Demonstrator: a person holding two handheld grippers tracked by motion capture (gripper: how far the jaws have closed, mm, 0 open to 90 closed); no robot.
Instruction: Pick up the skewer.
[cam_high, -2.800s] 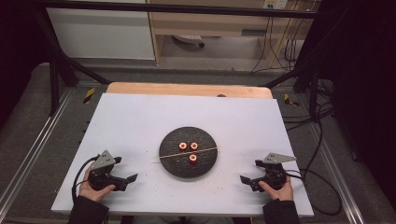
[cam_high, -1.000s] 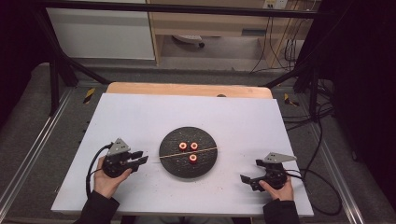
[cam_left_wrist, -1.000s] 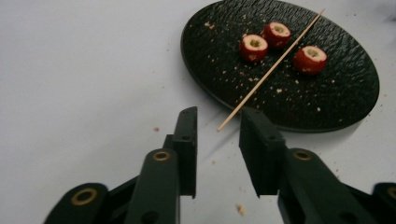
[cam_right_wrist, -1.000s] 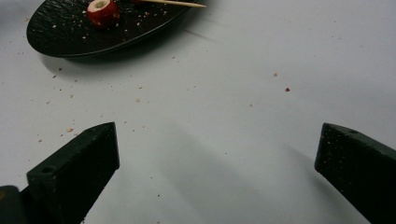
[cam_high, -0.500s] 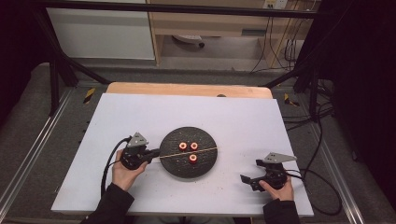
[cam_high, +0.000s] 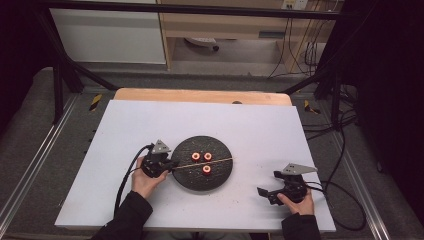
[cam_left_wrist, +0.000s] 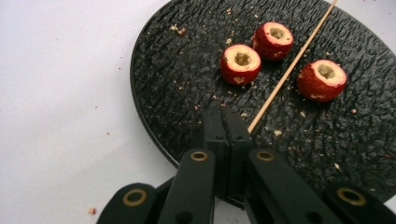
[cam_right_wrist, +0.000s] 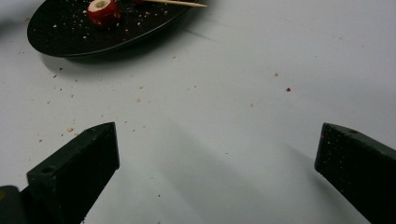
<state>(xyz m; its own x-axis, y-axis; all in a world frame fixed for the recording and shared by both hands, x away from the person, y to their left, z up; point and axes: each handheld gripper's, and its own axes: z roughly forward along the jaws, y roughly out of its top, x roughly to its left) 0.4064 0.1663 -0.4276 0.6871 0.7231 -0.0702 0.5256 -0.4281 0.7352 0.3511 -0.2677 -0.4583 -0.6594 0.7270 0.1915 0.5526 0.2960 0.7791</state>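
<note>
The near end of the wooden skewer (cam_left_wrist: 289, 70) is hidden behind the left gripper (cam_left_wrist: 227, 122), whose jaws are pressed together at the black plate's (cam_high: 190, 181) left rim; whether the stick is pinched cannot be made out. Three cored red fruit pieces (cam_left_wrist: 241, 62) are held on the plate. The right gripper (cam_high: 266, 193) is seen resting on the table (cam_high: 250, 125) to the right, jaws spread wide.

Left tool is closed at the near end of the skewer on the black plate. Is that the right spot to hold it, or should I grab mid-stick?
Stay at the end. The skewer lies flat across the plate, with cored red fruits close on both sides mid-length. Its end by the left tool at the plate's rim is clear; come in along the stick.
</note>
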